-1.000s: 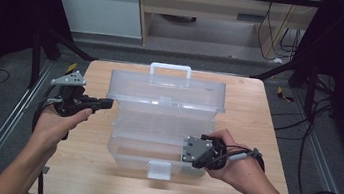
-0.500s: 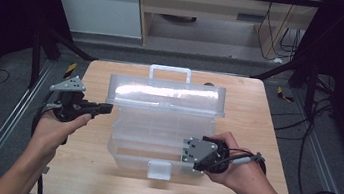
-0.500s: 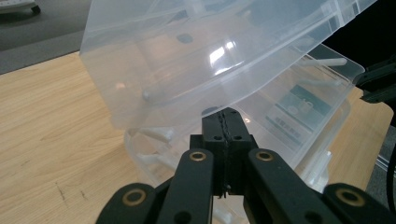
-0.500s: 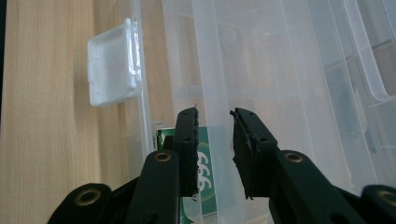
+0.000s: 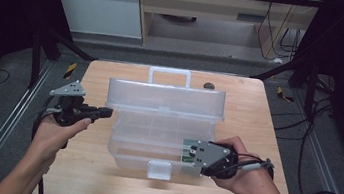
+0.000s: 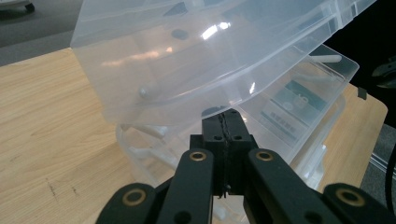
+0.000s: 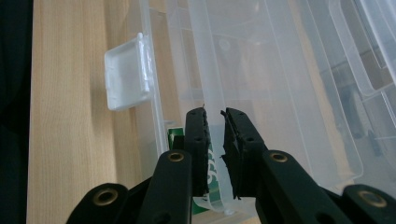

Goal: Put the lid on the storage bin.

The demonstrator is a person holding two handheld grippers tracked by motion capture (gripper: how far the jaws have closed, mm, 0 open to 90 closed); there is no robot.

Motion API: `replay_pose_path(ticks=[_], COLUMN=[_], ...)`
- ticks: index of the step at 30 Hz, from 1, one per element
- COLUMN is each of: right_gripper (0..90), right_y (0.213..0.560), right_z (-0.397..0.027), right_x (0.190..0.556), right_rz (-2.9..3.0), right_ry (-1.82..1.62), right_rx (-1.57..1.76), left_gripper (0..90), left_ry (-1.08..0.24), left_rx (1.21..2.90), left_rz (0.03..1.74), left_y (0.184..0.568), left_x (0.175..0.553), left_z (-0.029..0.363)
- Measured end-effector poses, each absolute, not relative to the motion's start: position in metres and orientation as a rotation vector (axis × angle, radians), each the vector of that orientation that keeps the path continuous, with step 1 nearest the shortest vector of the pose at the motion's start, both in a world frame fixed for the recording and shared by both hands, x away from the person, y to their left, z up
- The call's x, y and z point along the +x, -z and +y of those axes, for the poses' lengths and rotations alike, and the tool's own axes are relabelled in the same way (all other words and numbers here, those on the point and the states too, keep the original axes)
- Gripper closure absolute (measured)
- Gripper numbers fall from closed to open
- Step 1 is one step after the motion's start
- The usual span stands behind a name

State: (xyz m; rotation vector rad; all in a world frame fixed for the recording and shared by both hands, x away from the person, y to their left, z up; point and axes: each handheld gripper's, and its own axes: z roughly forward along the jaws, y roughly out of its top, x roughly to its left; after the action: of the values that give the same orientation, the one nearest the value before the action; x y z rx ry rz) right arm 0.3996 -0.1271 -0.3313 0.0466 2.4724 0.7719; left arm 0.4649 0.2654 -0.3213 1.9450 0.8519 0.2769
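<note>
One wooden table (image 5: 248, 112) amid grey floor (image 5: 3, 100) carries a clear box (image 5: 160, 131); left tool (image 5: 105, 112) clenched, right tool (image 5: 184, 151) grasping its rim

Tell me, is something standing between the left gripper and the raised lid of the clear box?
Nothing visible does. The left gripper, fingers together, sits just under the lid edge with open air between. The right gripper is at the box front wall, away from that path.
</note>
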Motion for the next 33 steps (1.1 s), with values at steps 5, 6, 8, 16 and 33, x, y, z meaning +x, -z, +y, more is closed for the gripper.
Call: replay_pose_path(ticks=[5, 6, 8, 16, 33], right_gripper=[83.7, 85.1, 85.6, 86.5, 87.1], right_y=[0.331, 0.331, 0.331, 0.335, 0.353], right_z=[-0.134, -0.138, -0.139, -0.156, -0.193], right_x=[0.399, 0.399, 0.399, 0.396, 0.404], right_rz=[2.453, 2.445, 2.442, 2.425, 2.39], right_ry=[-0.77, -0.772, -0.775, -0.77, -0.767], right_rx=[0.075, 0.093, 0.099, 0.165, 0.335], left_gripper=[90.0, 89.9, 90.0, 89.9, 89.9], left_ry=[-0.276, -0.273, -0.274, -0.284, -0.305], left_rx=[1.949, 1.947, 1.948, 1.956, 1.968], left_rz=[0.848, 0.849, 0.847, 0.841, 0.828], left_y=[0.324, 0.325, 0.326, 0.331, 0.344], left_x=[0.462, 0.461, 0.461, 0.457, 0.447], left_z=[0.266, 0.266, 0.266, 0.265, 0.262])
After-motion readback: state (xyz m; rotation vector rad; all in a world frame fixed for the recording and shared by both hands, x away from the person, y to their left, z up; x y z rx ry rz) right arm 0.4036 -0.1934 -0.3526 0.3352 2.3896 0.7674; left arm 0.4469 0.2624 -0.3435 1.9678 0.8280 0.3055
